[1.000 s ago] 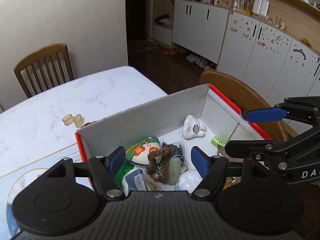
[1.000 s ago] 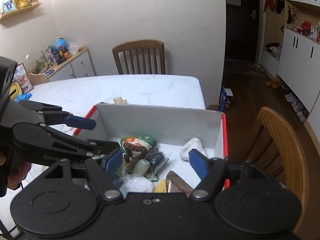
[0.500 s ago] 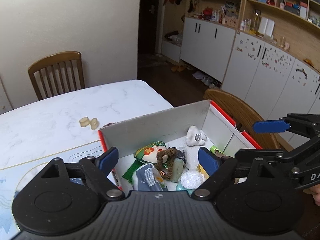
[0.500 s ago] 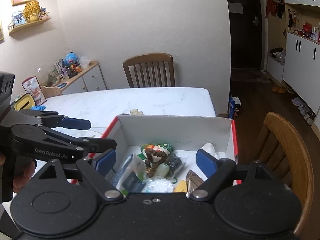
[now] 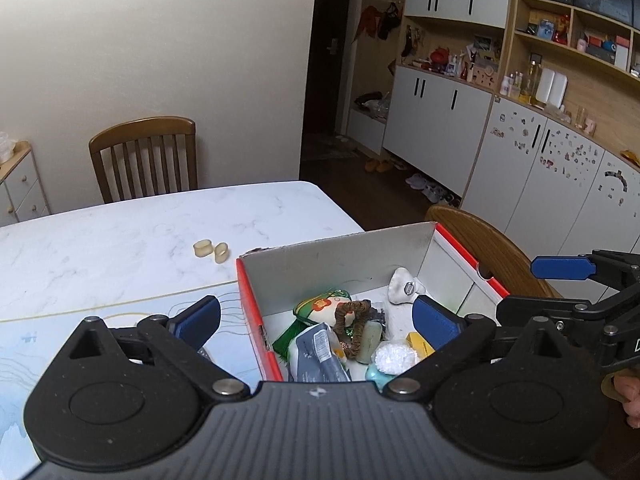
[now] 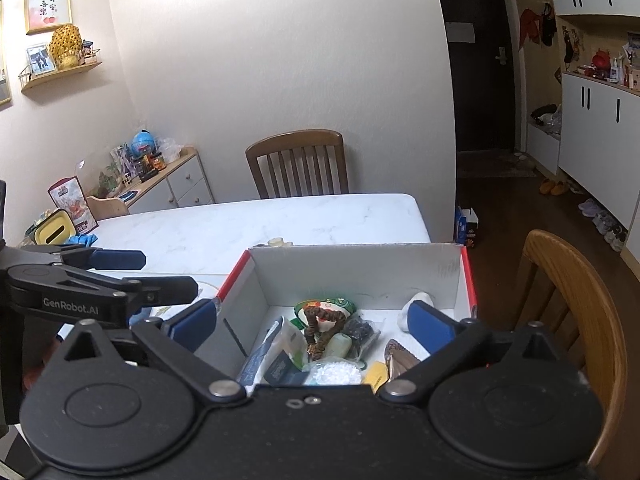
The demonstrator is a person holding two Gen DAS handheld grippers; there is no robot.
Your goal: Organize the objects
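A red-rimmed cardboard box [image 5: 336,250] [image 6: 356,258] stands on the white marble table [image 5: 120,236]. It holds several small items: a brown scrunchie [image 5: 354,326] [image 6: 320,332], a green embroidered pouch [image 5: 318,306], a white ceramic piece [image 5: 402,286], a blue-white packet [image 5: 320,354] and a white puff [image 5: 394,358]. My left gripper [image 5: 316,320] is open and empty, raised above the box's near left side. My right gripper [image 6: 312,326] is open and empty above the box's near edge.
Two small beige rings [image 5: 211,250] lie on the table behind the box. A light blue mat [image 5: 48,336] covers the near left table. One wooden chair [image 5: 146,158] stands at the far side, another [image 6: 576,312] to the right of the box. A sideboard [image 6: 168,184] lines the left wall.
Both grippers have risen and drawn back from the box, so more of the table and room shows. Both stay open and empty. The box's contents have not moved.
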